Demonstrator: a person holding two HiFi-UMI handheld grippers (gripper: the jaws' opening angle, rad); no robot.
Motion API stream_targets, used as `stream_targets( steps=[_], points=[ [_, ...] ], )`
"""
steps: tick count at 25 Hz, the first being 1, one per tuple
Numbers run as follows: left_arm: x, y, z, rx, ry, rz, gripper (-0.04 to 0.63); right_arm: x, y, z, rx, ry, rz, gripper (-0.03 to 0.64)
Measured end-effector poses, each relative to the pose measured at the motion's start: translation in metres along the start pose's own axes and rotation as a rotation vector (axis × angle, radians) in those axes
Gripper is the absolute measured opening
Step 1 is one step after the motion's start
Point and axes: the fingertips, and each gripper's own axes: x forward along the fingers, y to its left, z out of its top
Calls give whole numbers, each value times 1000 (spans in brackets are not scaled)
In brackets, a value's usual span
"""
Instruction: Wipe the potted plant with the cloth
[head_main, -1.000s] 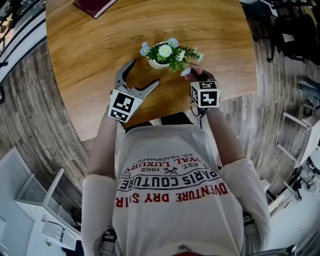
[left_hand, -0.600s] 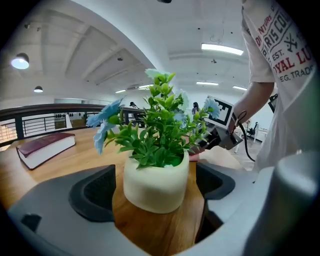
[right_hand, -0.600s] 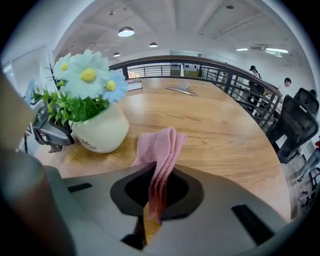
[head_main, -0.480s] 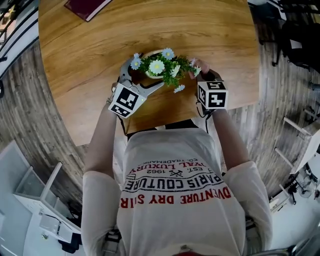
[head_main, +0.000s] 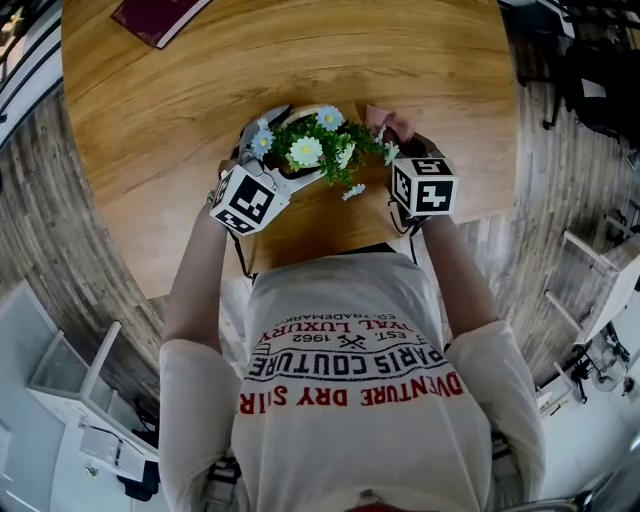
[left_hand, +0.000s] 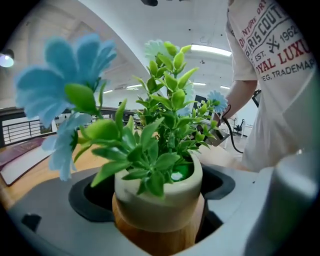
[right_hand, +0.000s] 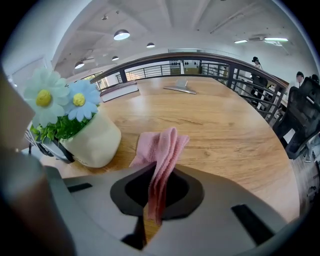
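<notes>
The potted plant (head_main: 312, 150) has a cream pot (left_hand: 160, 195), green leaves and pale blue and white daisies, and stands near the table's front edge. My left gripper (head_main: 288, 143) has just been opening its jaws. They now stand wide on either side of the pot, with dark gaps showing beside it in the left gripper view. My right gripper (head_main: 388, 128) is shut on a pink cloth (right_hand: 162, 155), which hangs folded between its jaws. It hovers just right of the plant (right_hand: 75, 125), the cloth close to the leaves.
The round wooden table (head_main: 200, 90) stretches away behind the pot. A dark red book (head_main: 155, 15) lies at its far left edge, and a flat grey object (right_hand: 179, 89) lies at the far side. The person's body stands against the near edge.
My left gripper has moved in from the pot's front left until its jaws bracket the pot. My right gripper has shifted a little forward with the cloth beside the plant.
</notes>
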Motion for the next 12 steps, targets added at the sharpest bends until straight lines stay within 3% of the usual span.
stream_targets(
  steps=[6, 12],
  points=[
    [3, -2, 3, 18, -5, -15, 494, 1, -2, 3, 3, -2, 11, 35],
    [-3, 2, 3, -1, -7, 25, 497, -1, 0, 5, 13, -2, -5, 35]
  ],
)
